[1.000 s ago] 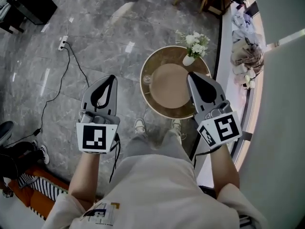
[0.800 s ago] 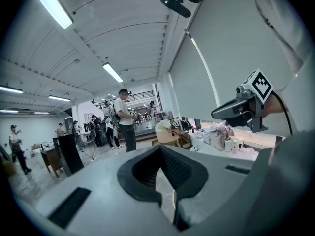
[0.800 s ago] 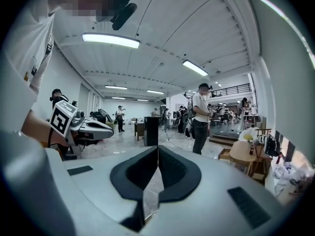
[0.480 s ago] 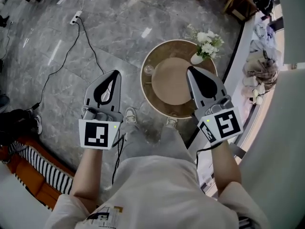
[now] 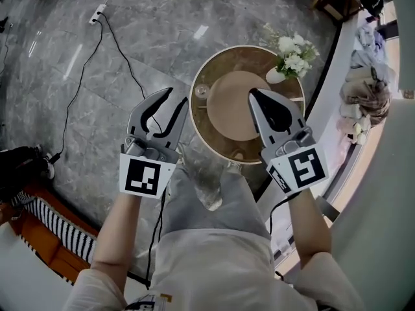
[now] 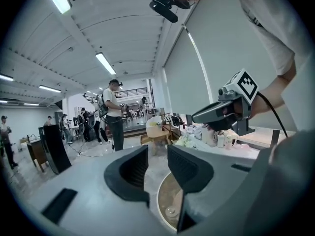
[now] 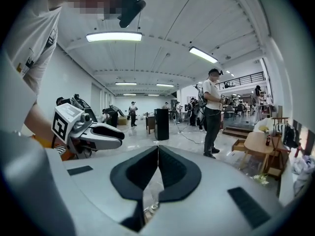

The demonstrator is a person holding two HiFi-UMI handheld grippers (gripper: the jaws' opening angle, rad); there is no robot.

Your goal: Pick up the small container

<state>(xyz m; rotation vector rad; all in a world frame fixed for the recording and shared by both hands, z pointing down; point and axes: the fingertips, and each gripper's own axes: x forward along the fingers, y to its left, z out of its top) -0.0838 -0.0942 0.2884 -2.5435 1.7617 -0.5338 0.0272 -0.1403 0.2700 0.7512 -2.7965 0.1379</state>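
Note:
The small container (image 5: 201,91) is a clear little glass on the left rim of a round wooden table (image 5: 219,151). My left gripper (image 5: 178,96) hangs just left of it, above the table's edge. Its jaws are opening, a narrow gap stands between them, and nothing is between them. In the left gripper view the small container (image 6: 172,211) shows far below the left gripper (image 6: 157,151). My right gripper (image 5: 251,92) is shut and empty over the middle of the table. The right gripper (image 7: 158,148) has the small container (image 7: 153,208) showing beneath its jaws.
A white vase of flowers (image 5: 290,54) stands at the table's far right. A power strip and black cable (image 5: 97,15) lie on the grey stone floor to the left. A window ledge with clutter (image 5: 363,96) runs along the right. Several people (image 6: 112,113) stand in the hall.
My left gripper has moved right, up to the table's edge beside the small container, and its jaws have parted. The right gripper has stayed shut over the table.

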